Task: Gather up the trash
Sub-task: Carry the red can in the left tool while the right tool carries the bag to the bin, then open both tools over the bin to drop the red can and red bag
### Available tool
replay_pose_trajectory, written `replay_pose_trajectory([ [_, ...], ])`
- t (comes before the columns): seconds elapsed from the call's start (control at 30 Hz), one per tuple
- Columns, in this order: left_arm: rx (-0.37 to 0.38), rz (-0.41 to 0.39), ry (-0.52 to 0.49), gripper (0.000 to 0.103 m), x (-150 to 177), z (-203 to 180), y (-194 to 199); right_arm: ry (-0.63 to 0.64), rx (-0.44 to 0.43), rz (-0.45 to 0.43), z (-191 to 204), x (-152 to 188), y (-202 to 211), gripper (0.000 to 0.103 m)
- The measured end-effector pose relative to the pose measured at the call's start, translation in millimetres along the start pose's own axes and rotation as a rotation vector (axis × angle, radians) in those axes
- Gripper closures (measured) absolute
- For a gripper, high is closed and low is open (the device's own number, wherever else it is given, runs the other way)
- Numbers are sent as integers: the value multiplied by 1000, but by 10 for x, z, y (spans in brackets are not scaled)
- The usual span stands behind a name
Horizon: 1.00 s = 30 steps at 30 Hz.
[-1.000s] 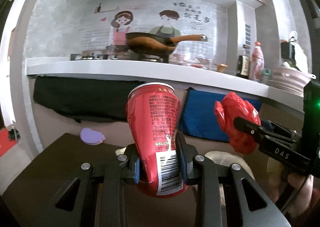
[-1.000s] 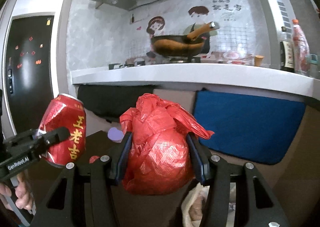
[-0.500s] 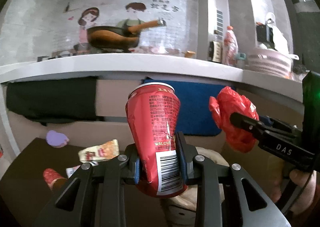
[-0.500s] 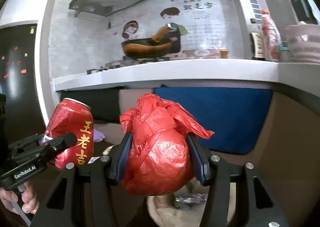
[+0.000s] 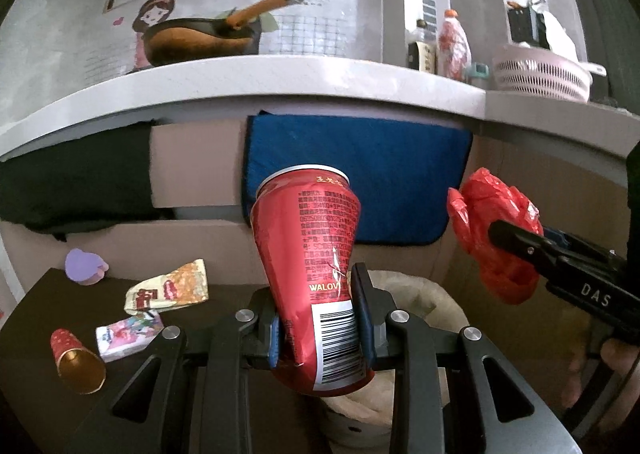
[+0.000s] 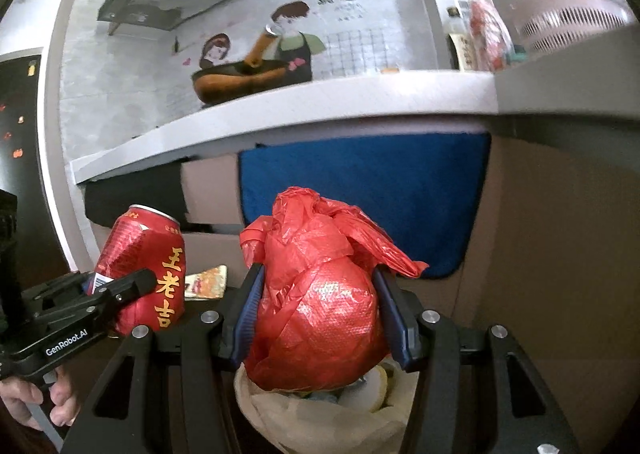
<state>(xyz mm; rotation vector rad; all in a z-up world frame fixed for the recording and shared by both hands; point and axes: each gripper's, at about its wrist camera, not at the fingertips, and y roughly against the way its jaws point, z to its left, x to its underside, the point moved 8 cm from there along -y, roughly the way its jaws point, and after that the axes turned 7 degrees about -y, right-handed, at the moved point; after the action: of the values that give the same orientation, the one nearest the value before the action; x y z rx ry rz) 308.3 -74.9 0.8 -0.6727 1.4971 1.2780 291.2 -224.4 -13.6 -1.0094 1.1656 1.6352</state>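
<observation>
Currently, two pieces in hand | red can (image 5: pixel 316 274) clenched in left gripper (image 5: pixel 320 330) jaws, upright, long axis near vertical, top leaning slightly left, above lined bin (image 6: pixel 320 414) | red bag bundle (image 6: pixel 320 306) gripped by right gripper (image 6: pixel 320 318) jaws, over bin mouth | neither dropped yet; wrappers (image 5: pixel 168 290), paper cup (image 5: pixel 76 362) left of bin remain.

Black left gripper (image 5: pixel 320 328) and right gripper (image 6: pixel 318 314): blue pads, silver screws, white lettering.
</observation>
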Motion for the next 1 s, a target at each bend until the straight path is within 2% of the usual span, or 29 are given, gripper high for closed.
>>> replay_pose_trajectory([
  [0.33,58,122,-5,73,351,-157,-586,-92,6,103,-401,404,-407,52],
  [0.4,92,157,-4,73,464,-216,-717,-110,9,131,-478,489,-502,52],
  [0.47,136,215,27,73,596,-243,-871,-129,13,160,-546,570,-599,52],
  [0.6,177,302,86,72,784,-222,-1094,-154,10,219,-623,719,-781,52],
  [1.0,240,327,144,72,732,-164,-1330,-172,22,286,-661,939,-1134,52],
])
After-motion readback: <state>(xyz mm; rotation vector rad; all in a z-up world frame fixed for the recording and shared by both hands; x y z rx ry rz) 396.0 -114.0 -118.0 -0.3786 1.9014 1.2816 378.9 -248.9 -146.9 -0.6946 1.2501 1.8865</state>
